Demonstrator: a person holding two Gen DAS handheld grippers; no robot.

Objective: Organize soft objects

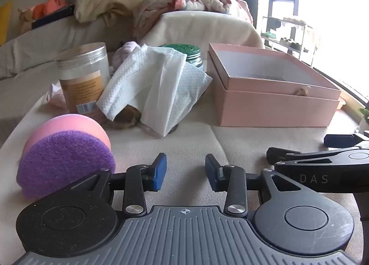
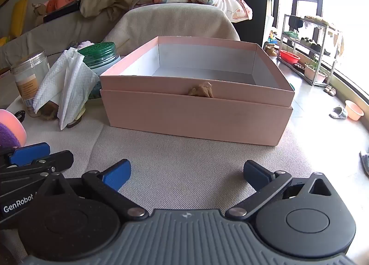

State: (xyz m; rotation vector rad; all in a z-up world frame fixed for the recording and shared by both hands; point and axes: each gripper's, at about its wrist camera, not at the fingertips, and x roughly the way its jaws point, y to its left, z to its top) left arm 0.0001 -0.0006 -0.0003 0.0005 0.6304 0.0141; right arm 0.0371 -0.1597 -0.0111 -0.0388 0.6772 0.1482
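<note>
A round pink sponge with a purple scrub face (image 1: 64, 152) lies on the cloth-covered table, just left of my left gripper (image 1: 185, 171), which is open and empty. A crumpled white paper towel (image 1: 154, 87) is draped over a brown soft object (image 1: 129, 115) ahead. An open pink box (image 2: 196, 94) stands on its lid in front of my right gripper (image 2: 186, 176), which is open wide and empty. The box (image 1: 274, 94) looks empty inside. The sponge's edge shows at the far left of the right wrist view (image 2: 10, 131).
A clear plastic jar with an orange label (image 1: 84, 78) and a green-lidded jar (image 1: 182, 53) stand behind the towel. A lilac soft thing (image 1: 125, 52) lies behind them. A sofa with blankets and pillows (image 1: 161, 4) is at the back. The table edge drops to the floor on the right.
</note>
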